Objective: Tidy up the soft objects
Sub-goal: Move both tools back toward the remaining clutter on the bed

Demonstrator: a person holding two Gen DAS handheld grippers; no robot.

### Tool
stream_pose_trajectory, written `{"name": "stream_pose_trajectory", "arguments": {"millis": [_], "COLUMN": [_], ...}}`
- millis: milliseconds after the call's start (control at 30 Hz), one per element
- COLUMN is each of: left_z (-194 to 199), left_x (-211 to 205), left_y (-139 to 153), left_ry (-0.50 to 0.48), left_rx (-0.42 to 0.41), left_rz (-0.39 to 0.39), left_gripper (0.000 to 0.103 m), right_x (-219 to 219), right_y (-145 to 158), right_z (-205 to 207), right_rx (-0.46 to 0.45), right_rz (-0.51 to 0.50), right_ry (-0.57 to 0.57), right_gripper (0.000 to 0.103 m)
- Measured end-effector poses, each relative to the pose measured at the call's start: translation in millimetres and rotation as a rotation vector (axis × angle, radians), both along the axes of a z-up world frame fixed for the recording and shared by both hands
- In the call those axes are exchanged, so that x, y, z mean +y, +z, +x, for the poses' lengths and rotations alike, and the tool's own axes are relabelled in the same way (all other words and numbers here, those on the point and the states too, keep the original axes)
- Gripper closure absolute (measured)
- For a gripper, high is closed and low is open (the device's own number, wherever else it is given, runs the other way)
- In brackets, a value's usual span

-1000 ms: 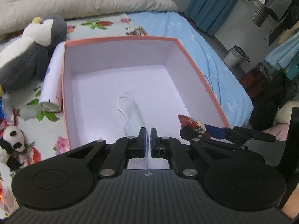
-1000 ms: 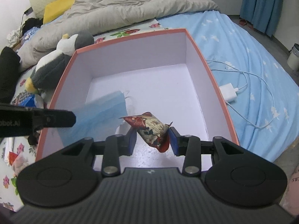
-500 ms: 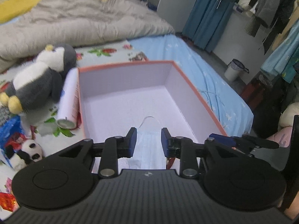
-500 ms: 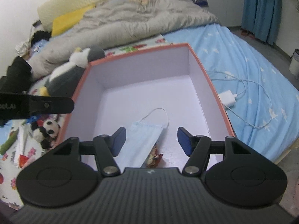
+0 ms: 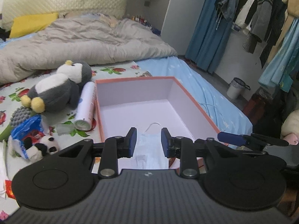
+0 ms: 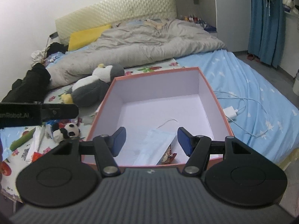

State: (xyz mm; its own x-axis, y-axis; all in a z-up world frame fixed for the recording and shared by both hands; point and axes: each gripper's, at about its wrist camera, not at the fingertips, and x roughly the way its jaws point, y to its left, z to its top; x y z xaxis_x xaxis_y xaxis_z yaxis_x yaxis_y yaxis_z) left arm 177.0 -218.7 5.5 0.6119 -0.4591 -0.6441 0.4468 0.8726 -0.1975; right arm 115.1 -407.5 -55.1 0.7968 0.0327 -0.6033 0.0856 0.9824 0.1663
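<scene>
**Mask and packet down in the box, plush toys waiting**

Both grippers up above the near edge of the pink-rimmed box (image 6: pixel 209 91), both empty. Left gripper (image 5: pixel 149 141): jaws spread, nothing between them but open air over the face mask (image 5: pixel 149 149). Right gripper (image 6: pixel 151 140): jaws spread wider, also holding nothing. Mask lying flat on the box floor at the near end, ear loop curling toward the middle; red patterned packet (image 6: pixel 168 155) tucked partly under its corner, against the near wall.

Out on the bed (image 6: pixel 252 85), left of the box: grey-and-white penguin plush (image 5: pixel 56 89) on its side, touching a white spray can (image 5: pixel 86 106) that lies along the box wall. Small panda plush (image 6: pixel 65 130) nearer, among wrappers and clutter.

Probably next up, the soft toys. Penguin: light, squashy, bulky, likely to sag and swing if pinched by a foot, so better a deep bite across the belly or neck. Panda: tiny, light, grab round the body. Can hard, likely to roll if nudged.
</scene>
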Motion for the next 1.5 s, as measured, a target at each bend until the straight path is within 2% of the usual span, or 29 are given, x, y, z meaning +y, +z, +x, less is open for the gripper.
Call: {"name": "stream_pose_trajectory", "arguments": {"millis": [300,600,767,967,1300,1500], "left_z": [-49.7,-95.3,-118.7,-147.2,-179.1,-178.7], "left_x": [41.8,81.0,109.6,140.8,188.4,203.7], "left_y": [8.0,2.1,-3.5,-6.5,-26.7,-42.5], "left_ry": [0.07,0.128,0.185,0.264,0.408,0.445], "left_rx": [-0.013,-0.019,0.018,0.013,0.052,0.099], "left_rz": [-0.069,-0.054,-0.095,-0.094,-0.089,-0.091], "left_gripper": [0.07,0.07,0.07,0.07,0.07,0.07], "right_x": [18.9,52.0,73.5,100.5,145.9,159.3], "right_y": [5.8,6.7,5.3,1.1,-7.8,-18.7], "right_z": [-34.9,-60.6,-74.6,-87.6,-95.8,-93.6], "right_rx": [-0.044,-0.053,-0.052,-0.035,0.005,0.041], "right_rz": [0.027,0.027,0.033,0.072,0.096,0.081], "right_ry": [0.024,0.094,0.138,0.21,0.346,0.376], "right_gripper": [0.039,0.039,0.039,0.039,0.039,0.039]}}
